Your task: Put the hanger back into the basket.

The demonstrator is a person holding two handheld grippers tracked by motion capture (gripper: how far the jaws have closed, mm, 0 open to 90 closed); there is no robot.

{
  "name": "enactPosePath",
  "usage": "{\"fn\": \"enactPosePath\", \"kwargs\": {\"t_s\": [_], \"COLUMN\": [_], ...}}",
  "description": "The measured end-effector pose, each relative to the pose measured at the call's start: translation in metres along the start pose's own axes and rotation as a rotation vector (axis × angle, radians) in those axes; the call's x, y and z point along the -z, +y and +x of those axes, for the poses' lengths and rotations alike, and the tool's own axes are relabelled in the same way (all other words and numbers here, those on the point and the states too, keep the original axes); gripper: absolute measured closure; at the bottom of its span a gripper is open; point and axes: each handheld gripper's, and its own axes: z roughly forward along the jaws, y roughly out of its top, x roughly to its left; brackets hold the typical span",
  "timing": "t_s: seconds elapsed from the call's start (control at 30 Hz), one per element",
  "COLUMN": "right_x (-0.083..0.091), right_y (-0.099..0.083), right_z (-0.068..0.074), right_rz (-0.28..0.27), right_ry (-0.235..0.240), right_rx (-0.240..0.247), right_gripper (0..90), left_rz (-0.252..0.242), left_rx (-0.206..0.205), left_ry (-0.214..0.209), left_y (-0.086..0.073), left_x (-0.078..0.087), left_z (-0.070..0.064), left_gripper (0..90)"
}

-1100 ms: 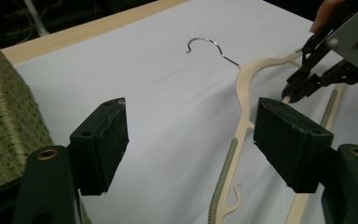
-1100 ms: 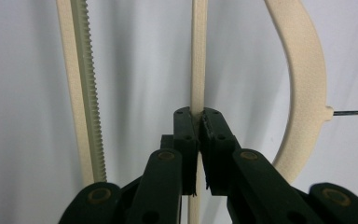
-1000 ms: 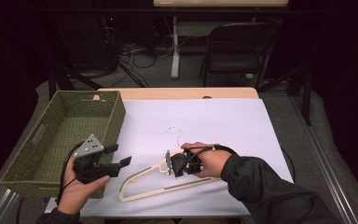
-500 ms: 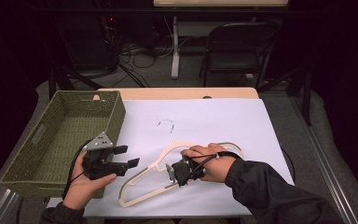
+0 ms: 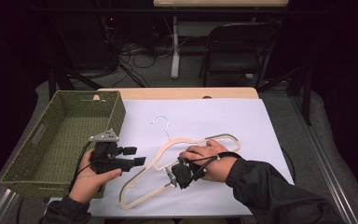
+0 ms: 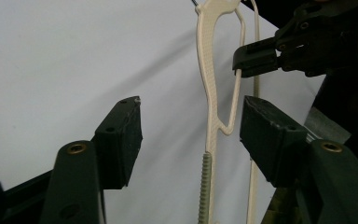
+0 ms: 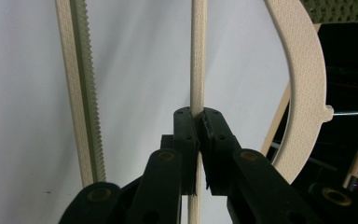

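Note:
A cream hanger (image 5: 190, 141) with a metal hook (image 5: 161, 122) lies tilted on the white sheet (image 5: 214, 116). My right gripper (image 5: 170, 177) is shut on the hanger's thin lower bar (image 7: 197, 70), which runs up from between the closed jaws of the right gripper (image 7: 197, 116). The toothed bar (image 7: 81, 93) runs beside it. My left gripper (image 5: 135, 156) is open just left of the hanger, by the basket. In the left gripper view the hanger (image 6: 209, 93) stands beyond the wide-open left gripper (image 6: 191, 135), and the right gripper (image 6: 256, 58) shows at top right.
A green woven basket (image 5: 60, 135) stands at the table's left, close beside my left hand. The wooden table edge (image 5: 177, 93) lies at the back, with a black chair (image 5: 235, 51) and cables on the floor beyond.
The right gripper has drawn the hanger toward me and turned it, so its arch now reaches out to the right. The left gripper has edged right toward the hanger.

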Motion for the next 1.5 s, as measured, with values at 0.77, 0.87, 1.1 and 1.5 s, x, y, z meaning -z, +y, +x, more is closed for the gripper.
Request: {"fn": "enactPosePath", "kwargs": {"t_s": [0.77,0.87,1.1,1.5], "right_x": [-0.002,-0.001,-0.002,-0.002], "right_y": [0.005,0.005,0.005,0.005], "right_z": [0.0,-0.001,-0.001,-0.002], "right_rz": [-0.015,-0.016,-0.023,-0.026], "right_ry": [-0.03,-0.032,-0.035,-0.044], "right_rx": [0.052,0.051,0.052,0.051], "right_gripper": [85.5,85.5,85.5,85.4], "left_rz": [0.13,0.145,0.162,0.196], "left_rx": [0.06,0.063,0.071,0.076], "left_ry": [-0.17,-0.181,-0.196,-0.205], "left_y": [-0.002,-0.002,-0.003,-0.004], "left_x": [-0.047,-0.052,-0.057,-0.063], "left_z": [0.0,-0.001,-0.001,-0.002], "left_gripper": [51.7,53.5,57.5,71.0]}}
